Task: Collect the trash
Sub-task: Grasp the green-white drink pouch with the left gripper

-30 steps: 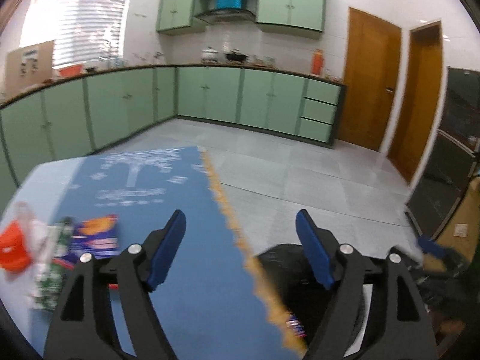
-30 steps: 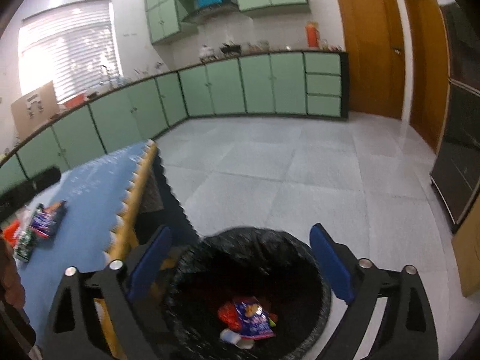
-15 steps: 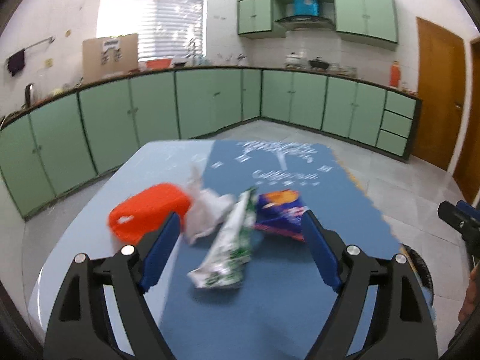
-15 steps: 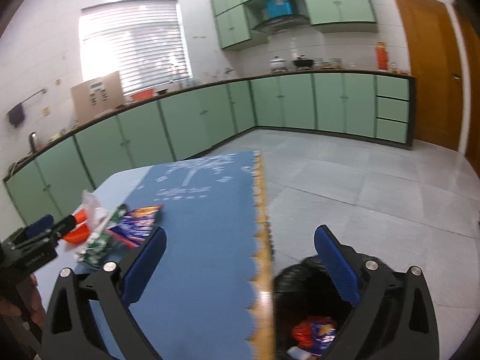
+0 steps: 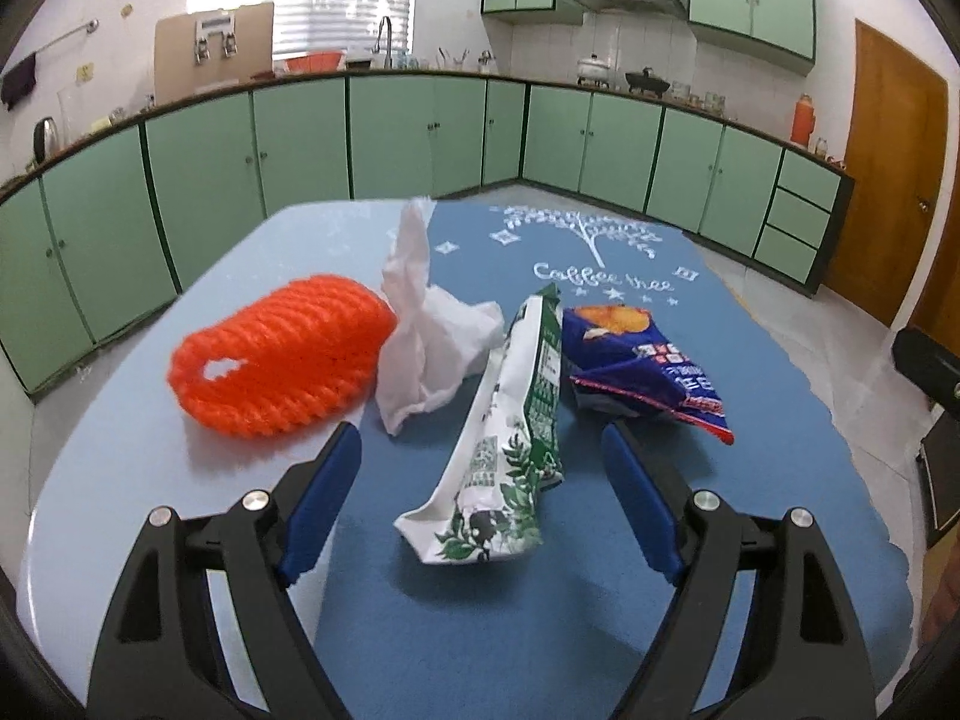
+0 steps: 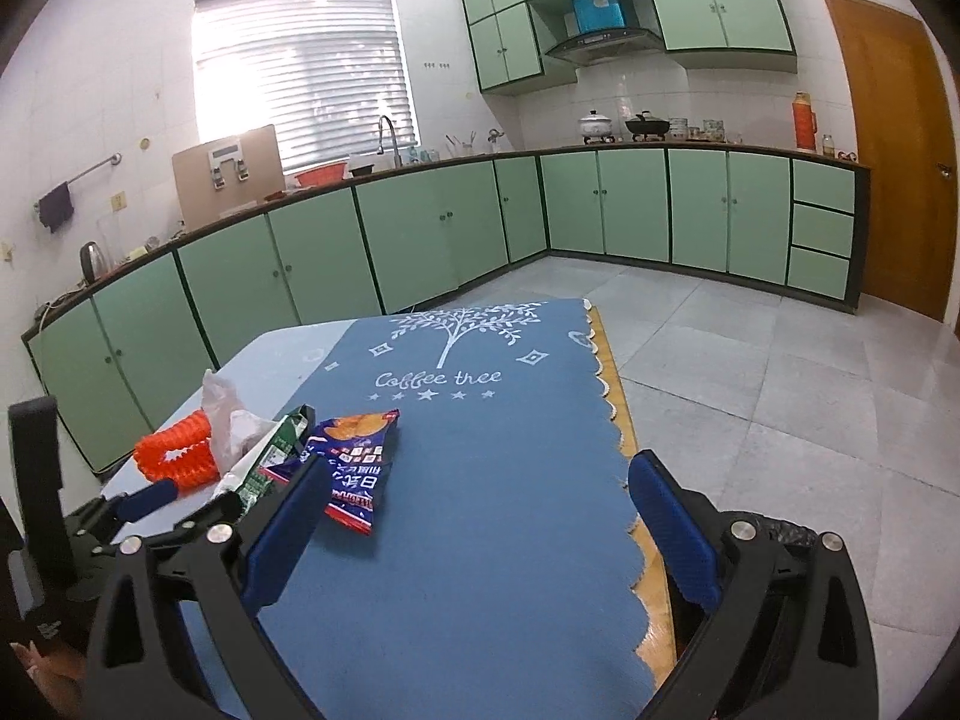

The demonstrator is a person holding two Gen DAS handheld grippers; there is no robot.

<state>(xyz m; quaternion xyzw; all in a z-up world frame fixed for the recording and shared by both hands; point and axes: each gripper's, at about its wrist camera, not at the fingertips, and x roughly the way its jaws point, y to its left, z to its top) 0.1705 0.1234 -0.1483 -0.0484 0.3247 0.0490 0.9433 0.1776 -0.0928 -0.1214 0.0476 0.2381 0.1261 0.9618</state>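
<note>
Trash lies on the blue tablecloth (image 5: 600, 630): an orange foam net (image 5: 282, 360), a crumpled white tissue (image 5: 429, 324), a green-and-white wrapper (image 5: 510, 444) and a dark blue snack bag (image 5: 642, 363). My left gripper (image 5: 480, 480) is open, its fingers on either side of the near end of the green-and-white wrapper. My right gripper (image 6: 474, 516) is open and empty over the cloth, to the right of the trash: the net (image 6: 177, 447), the wrapper (image 6: 264, 462) and the snack bag (image 6: 357, 468). The left gripper's blue finger (image 6: 144, 495) shows at the left.
The black-lined bin's rim (image 6: 792, 534) shows beside the table's right edge, behind my right gripper. Green kitchen cabinets (image 6: 420, 240) run along the walls, with a tiled floor (image 6: 780, 360) and a wooden door (image 6: 888, 150) to the right.
Both grippers swung left from the bin toward the table. My left gripper has closed in on the trash pile until its fingers straddle the green-and-white wrapper.
</note>
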